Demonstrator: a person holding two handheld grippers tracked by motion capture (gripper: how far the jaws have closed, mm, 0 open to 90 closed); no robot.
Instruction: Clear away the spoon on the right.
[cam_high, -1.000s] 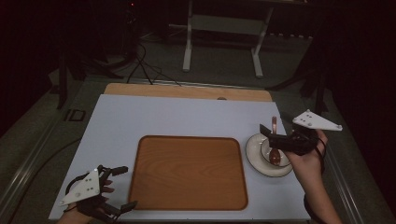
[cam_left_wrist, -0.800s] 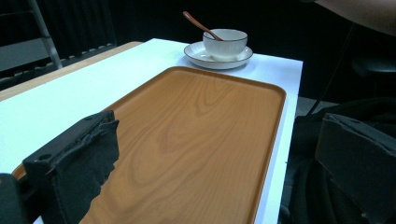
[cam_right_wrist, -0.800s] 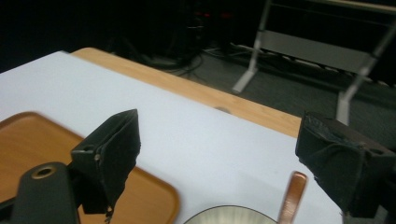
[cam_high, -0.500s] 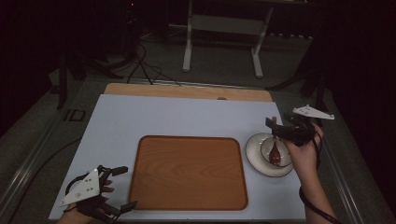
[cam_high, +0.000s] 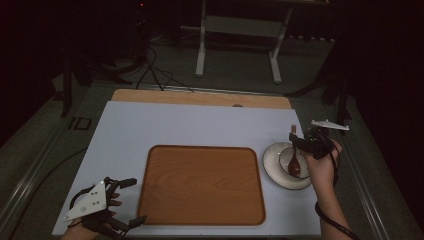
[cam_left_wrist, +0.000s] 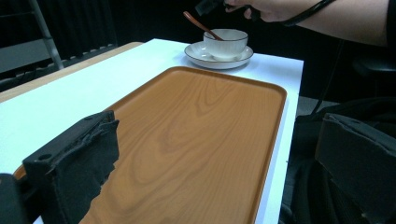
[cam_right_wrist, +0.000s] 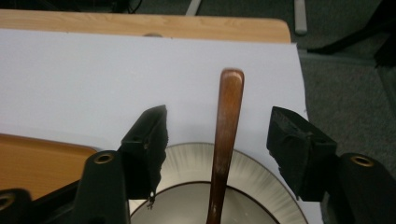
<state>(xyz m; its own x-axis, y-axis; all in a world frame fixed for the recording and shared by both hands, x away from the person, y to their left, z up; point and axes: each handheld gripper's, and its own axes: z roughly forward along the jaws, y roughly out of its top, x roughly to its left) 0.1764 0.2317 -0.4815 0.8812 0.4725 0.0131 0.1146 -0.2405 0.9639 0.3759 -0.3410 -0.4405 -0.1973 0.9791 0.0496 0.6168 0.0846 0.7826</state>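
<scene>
The right claw (cam_high: 298, 145), at the right of the high view, hung over the cup (cam_high: 294, 162) with its jaws apart and just closing; the wooden spoon (cam_right_wrist: 225, 140) stood between them, touched by neither pad. The spoon leaned in the cup, which sat on a saucer (cam_high: 272, 167) just right of the tray (cam_high: 200, 185) on the white counter (cam_high: 190, 125). The left claw (cam_high: 129, 201), lower left, rested open and empty beside the tray.

One wooden tray (cam_high: 202, 185), one saucer (cam_high: 272, 167), one cup (cam_left_wrist: 226, 43), one wooden spoon (cam_right_wrist: 225, 140), two claws.
</scene>
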